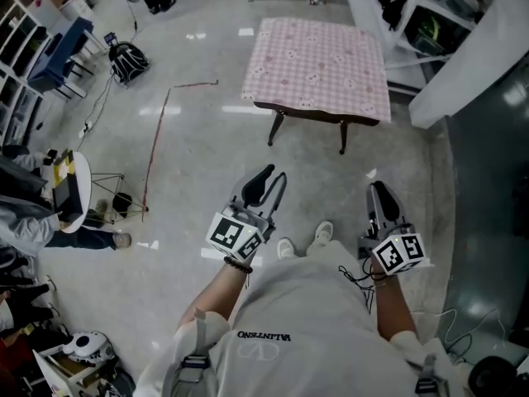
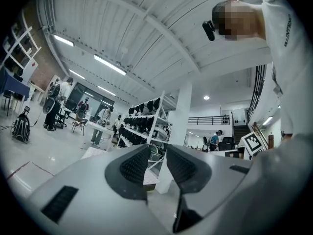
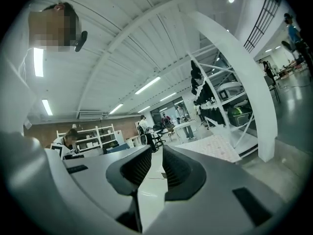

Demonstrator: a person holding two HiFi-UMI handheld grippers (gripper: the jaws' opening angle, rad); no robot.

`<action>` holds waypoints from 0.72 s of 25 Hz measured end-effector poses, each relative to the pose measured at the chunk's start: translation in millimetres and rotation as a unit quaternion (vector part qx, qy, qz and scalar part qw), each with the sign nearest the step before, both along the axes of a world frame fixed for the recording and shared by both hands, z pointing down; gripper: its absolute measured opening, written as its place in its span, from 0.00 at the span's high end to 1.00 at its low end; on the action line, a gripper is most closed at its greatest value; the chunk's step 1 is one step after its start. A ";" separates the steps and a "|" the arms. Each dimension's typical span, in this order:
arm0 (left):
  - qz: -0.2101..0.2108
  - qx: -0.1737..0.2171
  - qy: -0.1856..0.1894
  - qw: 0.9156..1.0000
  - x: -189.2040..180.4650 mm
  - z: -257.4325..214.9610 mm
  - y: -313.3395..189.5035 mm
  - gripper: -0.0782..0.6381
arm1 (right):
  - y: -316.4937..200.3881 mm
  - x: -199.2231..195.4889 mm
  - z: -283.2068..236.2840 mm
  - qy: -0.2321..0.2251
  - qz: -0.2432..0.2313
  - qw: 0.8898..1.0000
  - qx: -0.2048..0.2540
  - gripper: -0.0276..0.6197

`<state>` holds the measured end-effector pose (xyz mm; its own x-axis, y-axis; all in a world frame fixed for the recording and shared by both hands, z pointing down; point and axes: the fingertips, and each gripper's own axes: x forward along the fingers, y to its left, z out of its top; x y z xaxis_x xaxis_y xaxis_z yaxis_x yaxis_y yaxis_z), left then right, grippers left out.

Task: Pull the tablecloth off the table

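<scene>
Tablecloth (image 1: 318, 64), pink and checked, lies spread over the small table (image 1: 275, 127) at the far side of the floor, well apart from the person. The left gripper (image 1: 269, 180) points level towards it, jaws slightly apart and empty. The right gripper (image 1: 382, 195) does likewise, jaws narrowly parted on nothing, probably readied for the near hem.
</scene>
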<state>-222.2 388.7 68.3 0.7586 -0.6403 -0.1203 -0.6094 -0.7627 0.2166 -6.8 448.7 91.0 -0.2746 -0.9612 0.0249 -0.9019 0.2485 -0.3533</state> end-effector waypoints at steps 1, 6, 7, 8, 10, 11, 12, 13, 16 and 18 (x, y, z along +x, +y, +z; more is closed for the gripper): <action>0.000 -0.001 0.002 1.000 -0.9 0.4 -0.3 0.75 | -1.6 0.1 -0.7 -0.001 0.001 1.000 -0.001 0.83; 0.002 -0.002 0.007 1.000 -4.1 6.0 -3.3 0.74 | -12.0 0.1 1.1 -0.005 0.002 1.000 -0.003 0.83; 0.001 -0.003 0.007 1.000 -5.3 6.6 -4.7 0.74 | -14.6 -1.1 2.0 -0.006 0.000 1.000 -0.003 0.83; 0.001 -0.004 0.008 1.000 -6.2 7.4 -6.0 0.73 | -17.2 -2.3 3.1 -0.007 -0.002 1.000 -0.003 0.83; -0.002 -0.007 0.010 1.000 -6.7 9.5 -9.4 0.73 | -23.1 -3.7 5.7 -0.008 -0.008 1.000 -0.005 0.83; -0.004 -0.008 0.011 1.000 -6.0 10.3 -11.6 0.73 | -26.9 -3.5 7.0 -0.008 -0.011 1.000 -0.007 0.83; -0.005 -0.009 0.010 1.000 -5.0 10.8 -14.5 0.73 | -31.4 -3.0 8.0 -0.011 -0.014 1.000 -0.008 0.83; -0.006 -0.010 0.008 1.000 -3.7 11.3 -17.9 0.73 | -36.3 -2.6 8.7 -0.013 -0.016 1.000 -0.010 0.83; -0.006 -0.021 0.011 1.000 -1.3 15.7 -29.5 0.73 | -49.9 -2.5 10.6 -0.018 -0.022 1.000 -0.012 0.83; -0.005 -0.027 0.018 0.999 1.8 18.8 -36.6 0.73 | -58.2 -0.8 12.2 -0.021 -0.025 0.999 -0.014 0.83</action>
<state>-220.4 352.1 87.1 0.7476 -0.6548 -0.1112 -0.6088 -0.7425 0.2792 -7.6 390.6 103.1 -0.3245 -0.9450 0.0399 -0.8726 0.2828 -0.3981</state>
